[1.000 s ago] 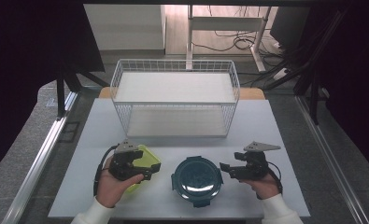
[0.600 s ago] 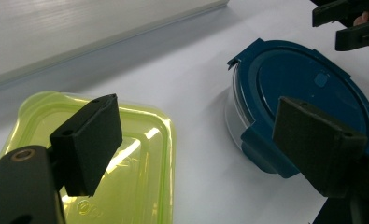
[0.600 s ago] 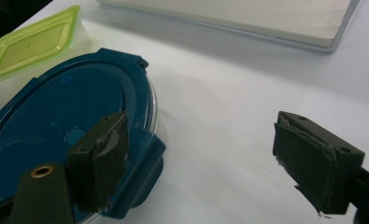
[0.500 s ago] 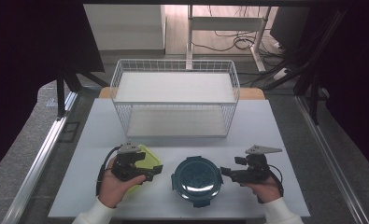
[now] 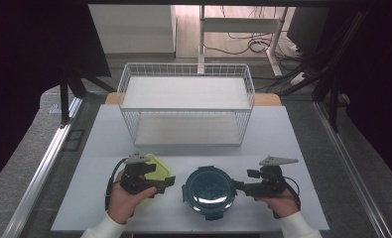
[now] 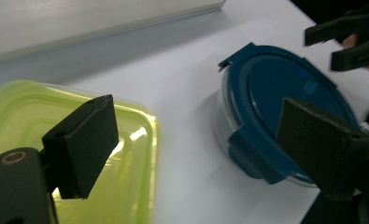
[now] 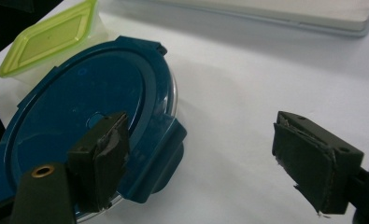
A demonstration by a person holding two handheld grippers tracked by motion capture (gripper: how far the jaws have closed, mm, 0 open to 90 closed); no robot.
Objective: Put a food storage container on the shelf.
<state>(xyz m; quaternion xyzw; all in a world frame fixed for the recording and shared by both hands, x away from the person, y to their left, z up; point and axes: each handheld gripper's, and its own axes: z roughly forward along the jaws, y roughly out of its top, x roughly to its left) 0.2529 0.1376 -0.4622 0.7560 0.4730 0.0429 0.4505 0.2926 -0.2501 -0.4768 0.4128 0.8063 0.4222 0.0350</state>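
Two claws in my hands, both with jaws apart and gripping nothing. Left claw (image 5: 167,181) hovers over the yellow-green container (image 5: 156,168) at 7 o'clock on the worktop (image 5: 283,139). Right claw (image 5: 239,186) sits just at 3 o'clock of the round blue-lidded container (image 5: 208,191), near a lid clip. Wire basket (image 5: 186,106) stands at 12 o'clock, well apart.

Dark blue round container (image 5: 209,190), yellow-green container (image 5: 156,169), white wire basket (image 5: 185,106), pale table (image 5: 278,134).

no readable text, labels, brands, numbers or signs on anything
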